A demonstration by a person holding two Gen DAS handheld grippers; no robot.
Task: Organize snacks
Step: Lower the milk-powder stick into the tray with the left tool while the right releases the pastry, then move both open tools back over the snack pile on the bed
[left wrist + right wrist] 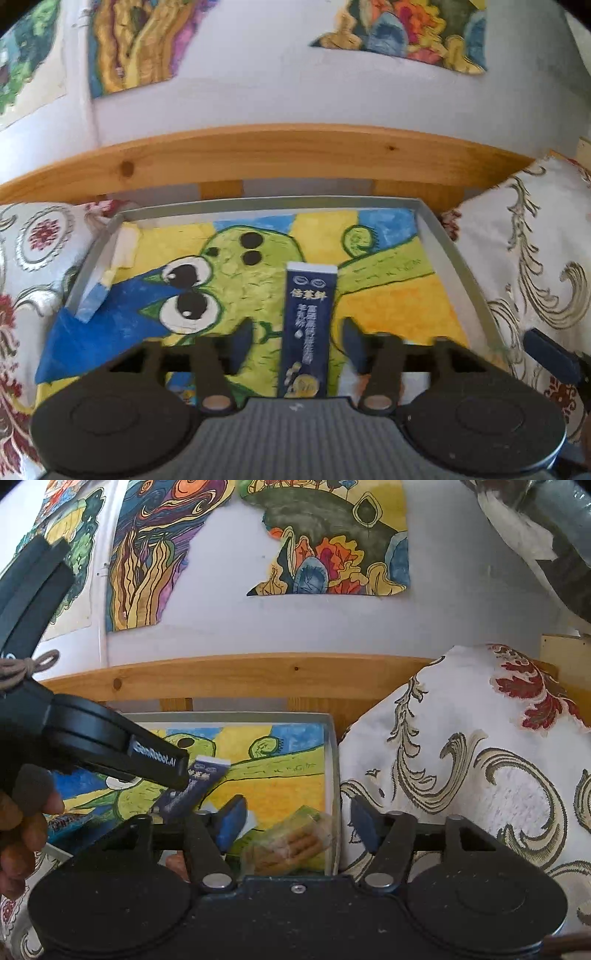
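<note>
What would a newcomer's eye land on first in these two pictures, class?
Probably the bright cartoon drawing lining the grey tray, with a dark blue snack stick pack lying between the open left gripper fingers. Next, the clear biscuit packet in the tray's near right corner, ahead of the open right gripper.

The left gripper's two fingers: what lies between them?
In the left wrist view, the dark blue snack packet lies between the open fingers of the left gripper, on the painted tray.

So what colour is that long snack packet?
Dark navy packet, white top edge; clearest in the left wrist view.
</note>
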